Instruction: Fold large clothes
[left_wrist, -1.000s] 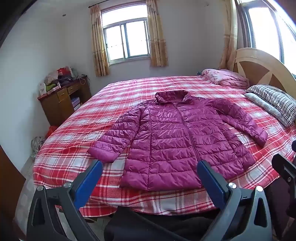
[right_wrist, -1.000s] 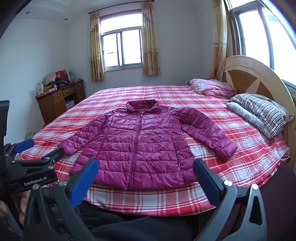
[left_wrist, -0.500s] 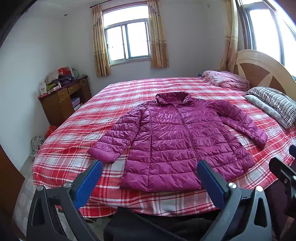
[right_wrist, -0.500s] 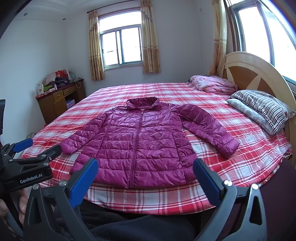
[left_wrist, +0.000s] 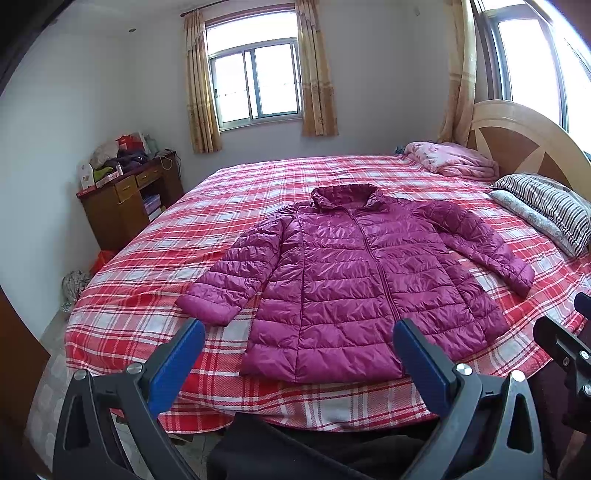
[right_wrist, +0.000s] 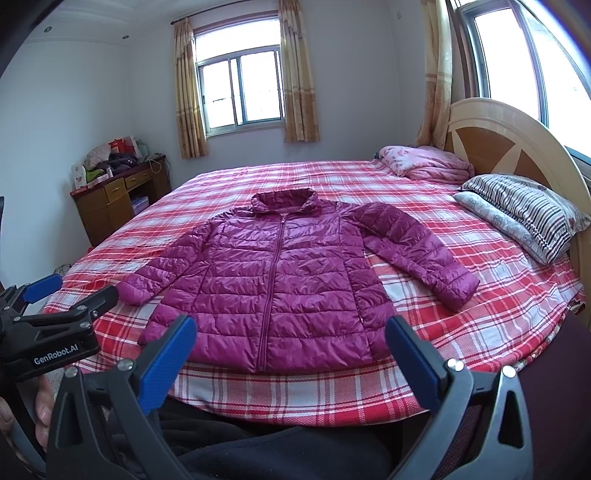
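Note:
A magenta quilted puffer jacket (left_wrist: 354, 280) lies flat, front up and zipped, on the red plaid bed (left_wrist: 192, 236), collar away from me, both sleeves spread out. It also shows in the right wrist view (right_wrist: 280, 280). My left gripper (left_wrist: 295, 354) is open and empty, held back from the bed's near edge, below the jacket's hem. My right gripper (right_wrist: 291, 354) is open and empty, also short of the hem. The left gripper shows in the right wrist view (right_wrist: 55, 299) at the far left.
Striped pillows (right_wrist: 524, 214) and a folded pink blanket (right_wrist: 424, 162) lie by the wooden headboard (right_wrist: 509, 140) at the right. A cluttered wooden desk (left_wrist: 125, 199) stands by the left wall. Dark clothing of the person (right_wrist: 258, 454) fills the bottom.
Both grippers have tilted slightly, so the jacket sits a little lower in both views. Both stay open and nothing on the bed has moved.

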